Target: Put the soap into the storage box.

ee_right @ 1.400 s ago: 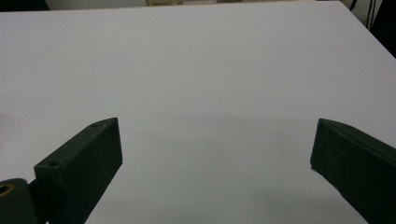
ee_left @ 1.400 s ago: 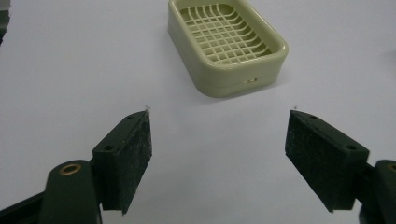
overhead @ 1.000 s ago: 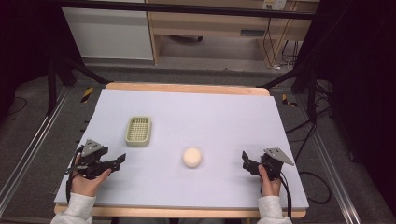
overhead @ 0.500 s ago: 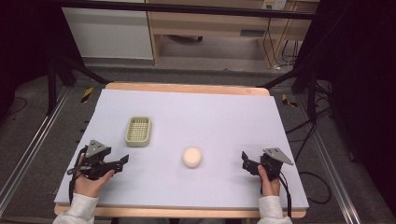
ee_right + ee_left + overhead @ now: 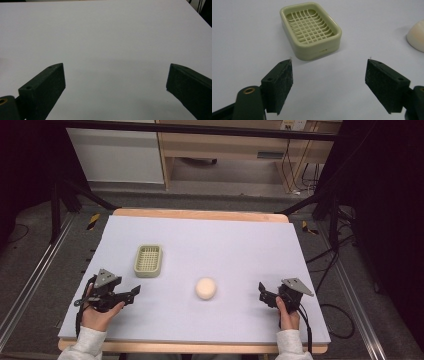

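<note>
Your left gripper (image 5: 131,293) has edged toward the pale green slotted plastic soap dish (image 5: 148,260), jaws apart; your right gripper (image 5: 263,291) waits, likewise spread

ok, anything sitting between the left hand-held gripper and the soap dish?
Nothing. In the left gripper view, bare table runs from the open left hand-held gripper to the soap dish; the round soap lies off to the side.

Left gripper (image 5: 131,293) and right gripper (image 5: 262,290): black bodies, each carrying a grey three-cornered plate on top and trailing a black cable. Jaws showing flat rough pads (image 5: 284,83), small screw holes, brass rivets behind. Person wearing white sleeves (image 5: 85,345).
</note>
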A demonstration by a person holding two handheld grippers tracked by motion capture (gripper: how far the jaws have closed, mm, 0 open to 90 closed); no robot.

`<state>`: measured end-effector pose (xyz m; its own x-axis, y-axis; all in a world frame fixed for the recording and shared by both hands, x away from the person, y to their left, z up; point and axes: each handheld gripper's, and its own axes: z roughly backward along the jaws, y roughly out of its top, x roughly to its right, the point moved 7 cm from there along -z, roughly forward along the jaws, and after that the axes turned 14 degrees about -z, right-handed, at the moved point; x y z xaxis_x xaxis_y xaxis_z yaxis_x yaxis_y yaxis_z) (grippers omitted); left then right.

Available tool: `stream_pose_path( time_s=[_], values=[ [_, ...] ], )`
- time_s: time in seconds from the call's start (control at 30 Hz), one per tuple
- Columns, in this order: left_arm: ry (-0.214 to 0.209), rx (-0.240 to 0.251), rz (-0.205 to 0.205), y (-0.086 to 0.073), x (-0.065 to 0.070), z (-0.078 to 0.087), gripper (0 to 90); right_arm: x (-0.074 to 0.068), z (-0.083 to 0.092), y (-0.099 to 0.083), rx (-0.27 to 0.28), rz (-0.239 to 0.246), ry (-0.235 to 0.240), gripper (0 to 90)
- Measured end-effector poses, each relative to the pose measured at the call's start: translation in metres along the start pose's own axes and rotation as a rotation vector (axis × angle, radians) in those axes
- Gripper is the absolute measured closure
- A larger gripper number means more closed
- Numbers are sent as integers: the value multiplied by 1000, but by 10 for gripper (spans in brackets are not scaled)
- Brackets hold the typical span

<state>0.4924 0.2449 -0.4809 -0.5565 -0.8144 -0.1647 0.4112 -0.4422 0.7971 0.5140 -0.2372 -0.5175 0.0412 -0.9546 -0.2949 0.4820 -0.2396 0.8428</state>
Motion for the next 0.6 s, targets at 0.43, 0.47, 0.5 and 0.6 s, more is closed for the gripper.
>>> stream_pose_path(
  time_s=[0.43,0.47,0.5,0.6],
  values=[
    [-33,12,-32,10,16,-3,220,0,0,0,-4,-1,-2,26],
    [-42,9,-40,11,19,-3,220,0,0,0,-6,-3,-1,26],
    [-42,9,-40,11,19,-3,220,0,0,0,-6,-3,-1,26],
    [-50,12,-48,13,23,-4,220,0,0,0,-4,-6,5,26]
  ],
)
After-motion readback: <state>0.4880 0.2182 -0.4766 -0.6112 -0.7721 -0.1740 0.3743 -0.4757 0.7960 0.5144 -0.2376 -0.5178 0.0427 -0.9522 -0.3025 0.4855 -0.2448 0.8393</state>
